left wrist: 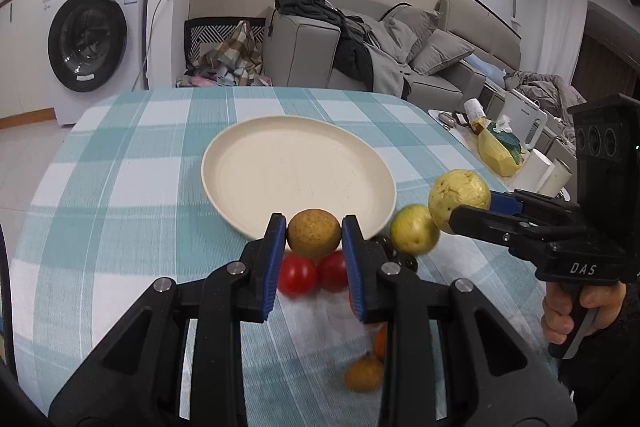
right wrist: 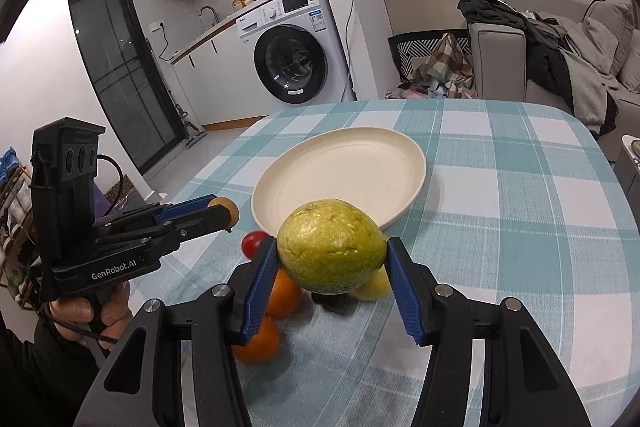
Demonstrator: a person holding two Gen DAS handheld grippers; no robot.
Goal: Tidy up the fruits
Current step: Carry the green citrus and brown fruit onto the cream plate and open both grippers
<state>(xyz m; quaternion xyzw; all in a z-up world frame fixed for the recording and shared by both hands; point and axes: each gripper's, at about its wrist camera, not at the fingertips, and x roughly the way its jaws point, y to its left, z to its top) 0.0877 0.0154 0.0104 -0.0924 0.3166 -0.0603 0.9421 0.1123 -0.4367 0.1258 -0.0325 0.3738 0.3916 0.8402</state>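
Observation:
My left gripper [left wrist: 314, 233] is shut on a small brown round fruit [left wrist: 314, 231], held above the table just before the cream plate [left wrist: 256, 163]. My right gripper [right wrist: 332, 255] is shut on a large bumpy green fruit [right wrist: 332, 245], also lifted off the cloth. That green fruit [left wrist: 459, 201] and the right gripper [left wrist: 474, 213] show at the right of the left wrist view. Below lie two red tomatoes [left wrist: 298, 273], a yellow-green fruit [left wrist: 414, 229], dark fruits [left wrist: 404, 259], two oranges [right wrist: 258, 343] and another small brown fruit [left wrist: 363, 374]. The plate [right wrist: 312, 183] holds nothing.
The table wears a teal and white checked cloth [left wrist: 132, 179]. A side table with a yellow bag [left wrist: 496, 153] and a white kettle [left wrist: 520, 119] stands to the right. Beyond are a grey sofa [left wrist: 400, 55] and a washing machine [left wrist: 96, 39]. A hand [left wrist: 560, 311] grips the right handle.

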